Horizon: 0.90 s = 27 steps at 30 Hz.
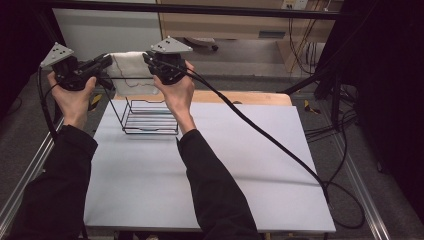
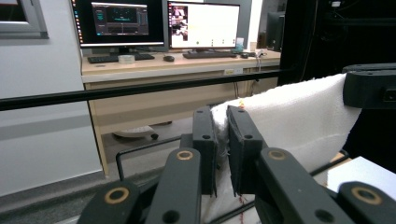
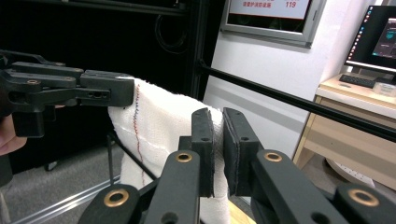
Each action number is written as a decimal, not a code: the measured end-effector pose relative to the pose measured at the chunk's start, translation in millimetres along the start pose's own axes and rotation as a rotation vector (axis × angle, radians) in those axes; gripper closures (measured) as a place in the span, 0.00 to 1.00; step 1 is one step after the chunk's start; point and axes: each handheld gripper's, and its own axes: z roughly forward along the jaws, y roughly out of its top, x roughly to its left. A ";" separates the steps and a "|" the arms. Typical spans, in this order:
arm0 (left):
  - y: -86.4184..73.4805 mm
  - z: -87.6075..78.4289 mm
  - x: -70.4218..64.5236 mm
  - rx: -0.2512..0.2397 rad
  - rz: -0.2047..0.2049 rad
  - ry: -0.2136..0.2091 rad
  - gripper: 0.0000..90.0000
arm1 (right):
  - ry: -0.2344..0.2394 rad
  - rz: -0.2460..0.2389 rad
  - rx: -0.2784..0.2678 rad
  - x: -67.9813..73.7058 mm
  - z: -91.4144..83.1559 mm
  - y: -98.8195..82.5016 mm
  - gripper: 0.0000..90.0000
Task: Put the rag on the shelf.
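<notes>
Left gripper (image 2: 222, 149) and right gripper (image 3: 217, 149) each pinched tight on white towel (image 1: 131, 66), stretched between them, maybe just above wire rack (image 1: 149, 117).

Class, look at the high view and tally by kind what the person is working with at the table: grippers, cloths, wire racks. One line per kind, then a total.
Grippers: 2, the left gripper and the right gripper, each shut on an end of the cloth
White towel: 1, stretched between them
Black wire rack: 1, standing on the table
Total: 4
</notes>
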 end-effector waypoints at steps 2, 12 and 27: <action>-0.8 -1.4 -1.4 0.002 0.001 -0.004 0.91 | -0.001 -0.008 0.004 1.7 -2.3 -0.5 0.93; -8.5 -10.9 -9.9 0.021 0.005 -0.016 0.91 | 0.013 -0.024 0.033 9.2 -15.0 -9.3 0.93; -24.5 -28.0 -16.3 0.090 0.004 -0.023 0.88 | 0.049 -0.061 0.078 21.8 -24.0 -27.0 0.93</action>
